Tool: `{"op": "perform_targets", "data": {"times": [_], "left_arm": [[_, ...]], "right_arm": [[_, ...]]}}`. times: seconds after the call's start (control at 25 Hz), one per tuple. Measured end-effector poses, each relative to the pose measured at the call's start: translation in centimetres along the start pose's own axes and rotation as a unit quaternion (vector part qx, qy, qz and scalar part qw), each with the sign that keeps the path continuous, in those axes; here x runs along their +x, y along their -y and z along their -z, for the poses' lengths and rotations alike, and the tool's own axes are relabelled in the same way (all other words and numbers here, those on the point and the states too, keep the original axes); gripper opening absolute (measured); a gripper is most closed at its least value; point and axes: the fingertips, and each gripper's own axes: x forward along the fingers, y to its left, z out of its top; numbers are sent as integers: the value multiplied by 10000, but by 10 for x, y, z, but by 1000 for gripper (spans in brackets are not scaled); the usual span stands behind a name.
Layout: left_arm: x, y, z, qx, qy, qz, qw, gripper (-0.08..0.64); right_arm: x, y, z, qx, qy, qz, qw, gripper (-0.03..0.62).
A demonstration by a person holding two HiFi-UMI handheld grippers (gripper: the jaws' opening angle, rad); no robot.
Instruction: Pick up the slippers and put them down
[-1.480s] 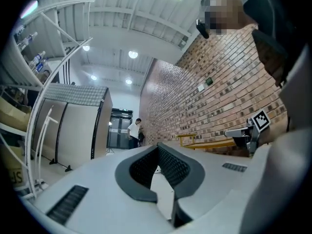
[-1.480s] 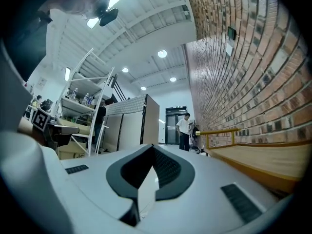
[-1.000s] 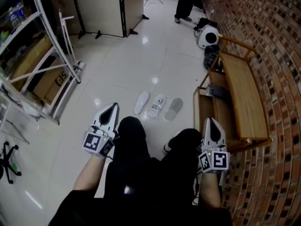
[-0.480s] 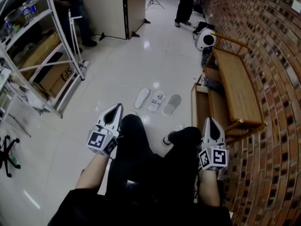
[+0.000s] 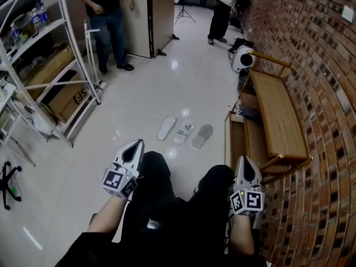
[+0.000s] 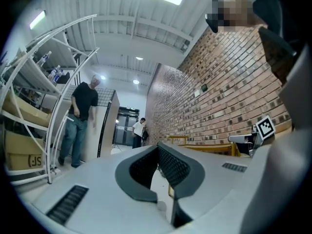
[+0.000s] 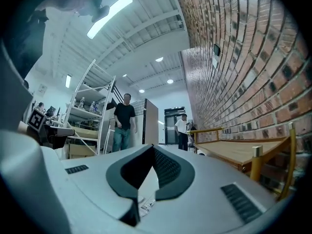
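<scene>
Head view: three slippers (image 5: 184,132) lie side by side on the glossy white floor (image 5: 183,82). Two are white and the rightmost, a grey slipper (image 5: 202,136), lies nearest the wooden bench (image 5: 278,113) along the brick wall (image 5: 325,93). They are ahead of both grippers and well apart from them.

The left gripper (image 5: 136,142) sits beside my left knee (image 5: 156,163) and points toward the white pair. The right gripper (image 5: 245,159) sits beside my right knee, near the bench end and to the right of the grey slipper.

Gripper views: each gripper's jaws are clenched tip to tip. Nothing is gripped, and only a wedge-shaped gap remains behind the meeting pads.

Obscured detail: my dark trousers cover the floor between the grippers. Through the gap in the right gripper's view I see a pale printed patch, but I cannot identify it. The bench's lower shelf holds a dark object too small to name. A shelving rack (image 5: 53,65) is cut off at the left edge. Two bystanders stand at the far end, one in jeans (image 5: 108,24) and one in a white top (image 5: 221,4), both cropped at the frame top.
</scene>
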Motion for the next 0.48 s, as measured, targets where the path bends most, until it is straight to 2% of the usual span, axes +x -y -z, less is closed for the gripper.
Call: {"op": "perform_targets", "data": {"times": [0.32, 0.48], "left_arm": [[6, -8, -1, 14, 18, -106, 9999, 0], [6, -5, 3, 29, -13, -94, 10000, 0]], "right_arm": [[13, -5, 0, -217, 36, -222, 9995, 6], [10, -6, 7, -169, -48, -302, 9994, 6]]}}
